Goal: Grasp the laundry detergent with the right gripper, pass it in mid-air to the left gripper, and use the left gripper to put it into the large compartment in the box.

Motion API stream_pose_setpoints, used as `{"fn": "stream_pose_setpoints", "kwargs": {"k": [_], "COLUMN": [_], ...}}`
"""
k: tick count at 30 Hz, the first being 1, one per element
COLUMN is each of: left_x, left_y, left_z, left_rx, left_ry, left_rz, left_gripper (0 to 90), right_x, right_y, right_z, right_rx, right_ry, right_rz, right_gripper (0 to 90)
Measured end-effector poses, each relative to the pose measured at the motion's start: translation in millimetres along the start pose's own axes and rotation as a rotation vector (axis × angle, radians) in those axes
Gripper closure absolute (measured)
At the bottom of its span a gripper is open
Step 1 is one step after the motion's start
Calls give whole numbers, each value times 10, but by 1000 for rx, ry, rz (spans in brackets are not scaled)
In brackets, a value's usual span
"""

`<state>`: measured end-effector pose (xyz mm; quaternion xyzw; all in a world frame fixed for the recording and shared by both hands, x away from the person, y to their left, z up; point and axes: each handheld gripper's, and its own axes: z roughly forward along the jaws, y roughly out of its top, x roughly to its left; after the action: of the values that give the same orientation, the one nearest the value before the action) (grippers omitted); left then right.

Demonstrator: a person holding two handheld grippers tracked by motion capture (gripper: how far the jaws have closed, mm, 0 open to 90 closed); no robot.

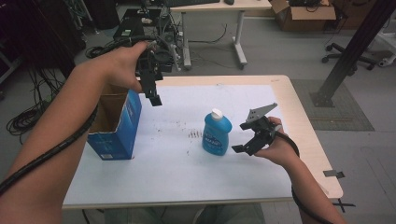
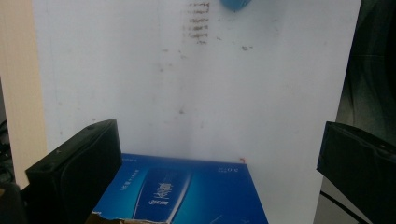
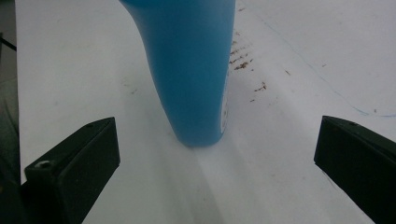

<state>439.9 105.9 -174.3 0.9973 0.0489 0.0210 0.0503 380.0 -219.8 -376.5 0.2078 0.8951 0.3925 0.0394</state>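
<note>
A blue bottle [image 1: 217, 134] with a white cap stands upright near the middle of the white table sheet [image 1: 177, 163]. My right gripper [image 1: 246, 137] is just to its right, open, jaws apart and level with the bottle's lower body. In the right gripper view the bottle [image 3: 191, 70] stands ahead of the gap between the jaws, not touched. An open blue carton [image 1: 114, 123] stands at the table's left. My left gripper [image 1: 153, 95] hangs above the carton's far right corner, open and empty. The left gripper view looks down on the carton's blue side [image 2: 182, 191].
Brown specks [image 1: 194, 134] mark the sheet left of the bottle. The table's wooden edge [image 1: 303, 121] runs close behind my right hand. Beyond the table are a desk [image 1: 219, 28], cables, a black frame post [image 1: 355, 46] and cardboard boxes [image 1: 303, 14].
</note>
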Motion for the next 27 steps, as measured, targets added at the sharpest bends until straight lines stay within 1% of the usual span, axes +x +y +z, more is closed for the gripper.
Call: {"fn": "stream_pose_setpoints", "kwargs": {"k": [3,4,5,6,11,15,21,24,27], "left_x": [4,8,10,13,17,20,18,15,9], "left_y": [-6,-7,-9,-12,-6,-14,-33,-37,-47], "left_z": [8,12,18,28,57,61,60,58,61], "left_rx": [3,3,4,2,13,7,2,2,0], "left_ry": [-2,-5,-6,-8,-14,-15,-13,-13,-13], "left_rz": [0,-1,-2,-4,0,-2,-5,-1,-3], "left_gripper": [1,1,1,1,1,1,1,1,1], "right_x": [4,5,5,2,14,22,50,55,65], "right_y": [-22,-28,-34,-40,-90,-137,-170,-173,-175], "right_z": [38,51,63,76,154,205,237,242,272], "right_rx": [-12,-14,-20,-27,-56,-73,-108,-122,-112], "right_ry": [4,-2,-9,-5,-10,-11,-12,-16,-21], "right_rz": [5,4,10,18,33,44,60,60,62], "right_gripper": [0,0,0,0,0,0,0,0,0]}}
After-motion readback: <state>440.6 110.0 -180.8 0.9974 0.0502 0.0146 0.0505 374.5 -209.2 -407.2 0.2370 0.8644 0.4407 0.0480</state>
